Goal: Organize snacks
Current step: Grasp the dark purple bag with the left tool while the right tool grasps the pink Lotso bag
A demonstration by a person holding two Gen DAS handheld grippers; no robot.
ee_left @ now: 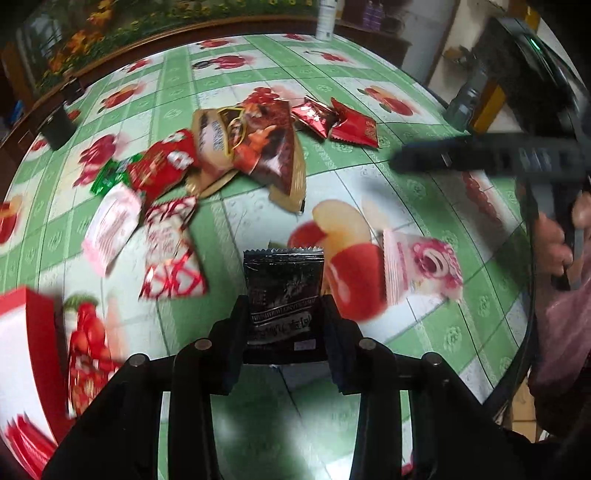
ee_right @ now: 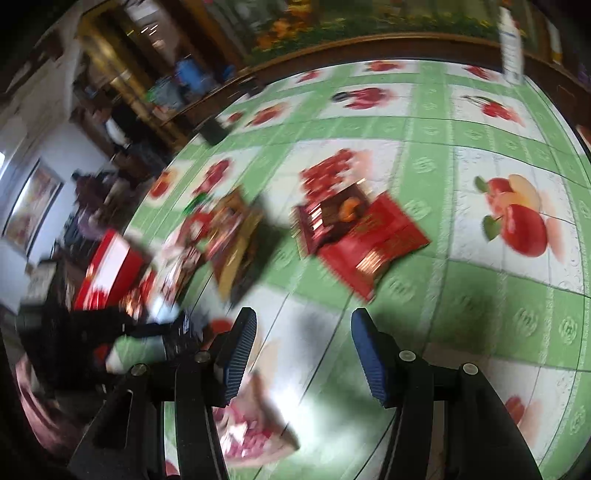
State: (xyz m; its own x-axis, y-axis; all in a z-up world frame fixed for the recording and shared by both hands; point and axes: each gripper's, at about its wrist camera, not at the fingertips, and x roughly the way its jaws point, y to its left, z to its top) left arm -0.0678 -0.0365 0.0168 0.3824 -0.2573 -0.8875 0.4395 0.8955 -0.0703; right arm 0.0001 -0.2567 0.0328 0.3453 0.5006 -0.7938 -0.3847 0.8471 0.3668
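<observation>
Glossy foil black packet [ee_left: 283,291]; shiny plastic tablecloth [ee_left: 369,184]; ribbed pads [ee_right: 240,354].

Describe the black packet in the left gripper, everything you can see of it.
The black packet is a small glossy foil sachet with silver print and a serrated top edge. It stands upright, clamped at its lower half between the fingers of the left gripper, held above the tablecloth. Nothing else touches it. Its print is too blurred to read.

Table covered by a glossy green-and-white tablecloth [ee_right: 480,295] printed with apples and cherries. Dark wooden ledge [ee_left: 177,31] runs along the far edge, flower picture [ee_right: 369,14] above it. Framed picture [ee_right: 31,206] on a pale wall at left. Soft daylight glare on the cloth.
</observation>
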